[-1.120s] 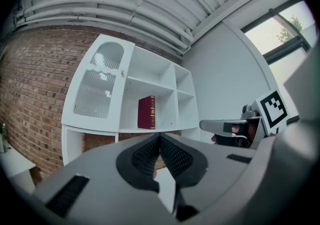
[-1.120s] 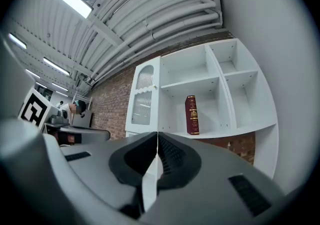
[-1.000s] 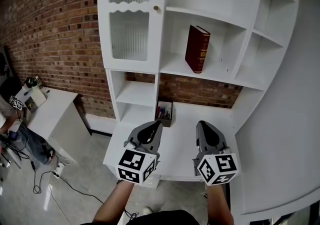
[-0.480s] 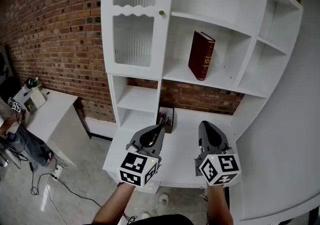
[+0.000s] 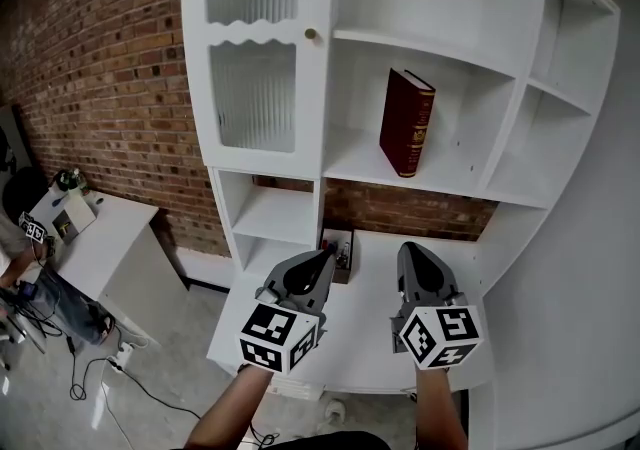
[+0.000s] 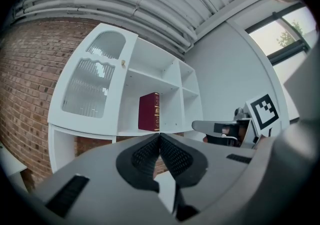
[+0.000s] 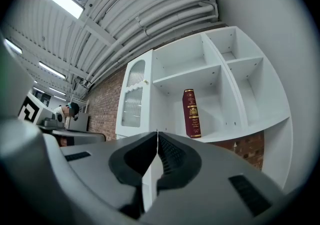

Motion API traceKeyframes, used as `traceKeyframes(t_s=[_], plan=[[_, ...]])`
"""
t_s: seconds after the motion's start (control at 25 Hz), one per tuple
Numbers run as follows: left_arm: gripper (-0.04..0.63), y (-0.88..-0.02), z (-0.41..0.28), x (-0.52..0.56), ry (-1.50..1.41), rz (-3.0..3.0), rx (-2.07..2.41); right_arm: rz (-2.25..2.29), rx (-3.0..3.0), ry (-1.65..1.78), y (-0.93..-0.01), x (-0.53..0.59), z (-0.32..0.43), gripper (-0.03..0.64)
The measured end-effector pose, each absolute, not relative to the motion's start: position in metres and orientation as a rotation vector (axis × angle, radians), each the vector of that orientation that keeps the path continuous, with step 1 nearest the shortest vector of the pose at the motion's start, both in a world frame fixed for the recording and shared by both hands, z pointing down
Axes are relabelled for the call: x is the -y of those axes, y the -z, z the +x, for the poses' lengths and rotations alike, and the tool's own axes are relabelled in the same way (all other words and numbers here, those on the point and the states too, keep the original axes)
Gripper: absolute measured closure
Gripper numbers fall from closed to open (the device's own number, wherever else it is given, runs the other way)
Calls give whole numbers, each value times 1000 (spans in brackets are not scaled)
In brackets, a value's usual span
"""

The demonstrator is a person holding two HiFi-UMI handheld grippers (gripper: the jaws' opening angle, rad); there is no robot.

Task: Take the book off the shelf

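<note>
Head view: book (image 5: 406, 123) stands on shelf (image 5: 352, 160), above left tongs (image 5: 327, 256) and right tongs (image 5: 406, 250).

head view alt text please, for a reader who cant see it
A dark red book stands on end, alone in an open compartment of a white shelf unit against a brick wall. Below it, the left gripper and right gripper point toward the shelves, jaws shut and empty.
</note>
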State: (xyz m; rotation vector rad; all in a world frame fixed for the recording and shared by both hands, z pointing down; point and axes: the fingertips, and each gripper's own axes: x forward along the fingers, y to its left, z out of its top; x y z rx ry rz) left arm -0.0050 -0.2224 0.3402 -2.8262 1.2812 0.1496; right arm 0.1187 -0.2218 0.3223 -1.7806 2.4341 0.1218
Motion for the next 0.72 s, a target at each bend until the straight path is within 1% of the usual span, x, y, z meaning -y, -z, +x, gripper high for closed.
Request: traceKeyframes(t_s=[0.72], plan=[[580,-324,56,328,-205,-2839,-1268,-1780,-2449,-124,-314,331,179,597]])
